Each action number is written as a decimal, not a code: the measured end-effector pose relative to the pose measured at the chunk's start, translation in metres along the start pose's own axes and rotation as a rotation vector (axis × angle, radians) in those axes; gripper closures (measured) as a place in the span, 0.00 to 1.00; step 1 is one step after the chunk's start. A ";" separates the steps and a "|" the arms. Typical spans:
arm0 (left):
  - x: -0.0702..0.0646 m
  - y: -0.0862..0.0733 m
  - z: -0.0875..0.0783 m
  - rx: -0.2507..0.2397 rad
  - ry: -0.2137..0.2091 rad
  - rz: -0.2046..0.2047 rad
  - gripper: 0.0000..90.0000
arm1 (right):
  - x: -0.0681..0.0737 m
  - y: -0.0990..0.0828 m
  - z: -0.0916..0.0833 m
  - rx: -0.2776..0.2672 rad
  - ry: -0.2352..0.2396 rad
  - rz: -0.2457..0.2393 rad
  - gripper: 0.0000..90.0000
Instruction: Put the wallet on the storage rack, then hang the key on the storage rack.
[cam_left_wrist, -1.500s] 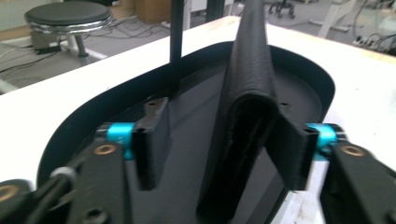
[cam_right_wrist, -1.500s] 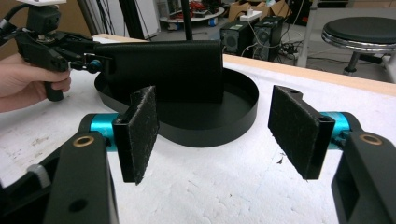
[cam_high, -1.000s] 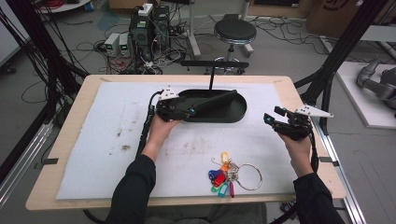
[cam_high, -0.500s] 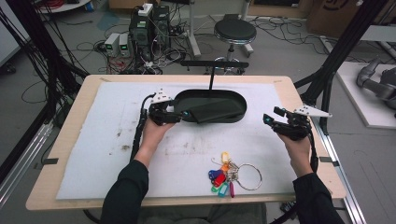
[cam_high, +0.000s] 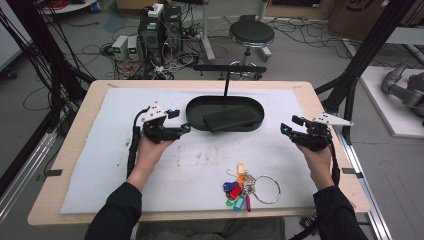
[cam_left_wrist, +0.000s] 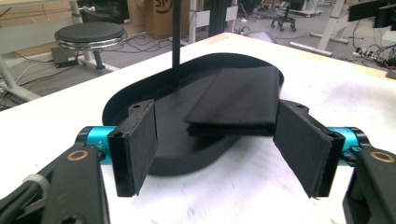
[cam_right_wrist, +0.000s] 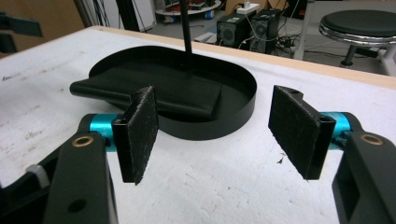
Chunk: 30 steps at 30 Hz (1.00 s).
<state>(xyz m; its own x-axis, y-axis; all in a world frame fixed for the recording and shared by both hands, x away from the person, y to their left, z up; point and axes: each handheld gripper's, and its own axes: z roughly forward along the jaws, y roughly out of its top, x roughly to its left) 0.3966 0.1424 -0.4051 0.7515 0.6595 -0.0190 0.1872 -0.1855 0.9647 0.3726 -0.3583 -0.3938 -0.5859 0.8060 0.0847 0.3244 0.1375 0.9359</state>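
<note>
Since the left gripper (cam_high: 172, 131) has drawn back from the tray (cam_high: 195, 108) toward the left of the worktop (cam_high: 300, 165), it no longer touches the wallet (cam_high: 232, 119). Its jaws stand wide open with nothing between them, so I judge the placing is done and the hand is retreating. The right gripper (cam_high: 295, 131) has kept its place at the right, its jaws also wide open and empty. The wallet is black, flat and folded, with soft layered edges; it lies inside the black oval tray, slightly askew, one corner resting on the near rim. A bunch of keys (cam_high: 245, 189) waits near the front edge, well apart.
</note>
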 end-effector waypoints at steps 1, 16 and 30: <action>-0.003 -0.001 -0.007 0.006 0.010 0.004 0.32 | 0.001 0.000 0.000 0.003 -0.001 -0.005 0.37; -0.017 -0.038 -0.072 0.000 0.105 0.006 0.26 | 0.008 -0.002 -0.005 0.004 -0.010 -0.007 0.34; -0.003 -0.039 -0.091 -0.022 0.180 0.001 0.26 | 0.031 -0.017 -0.040 0.030 0.043 0.024 0.43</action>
<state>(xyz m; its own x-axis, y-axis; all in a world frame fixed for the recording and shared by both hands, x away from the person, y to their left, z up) 0.3289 0.2139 -0.4185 0.6258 0.7795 0.0279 0.1708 -0.1719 0.9702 0.3192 -0.3588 -0.3939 -0.6086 0.7840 0.1222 0.3605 0.1360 0.9228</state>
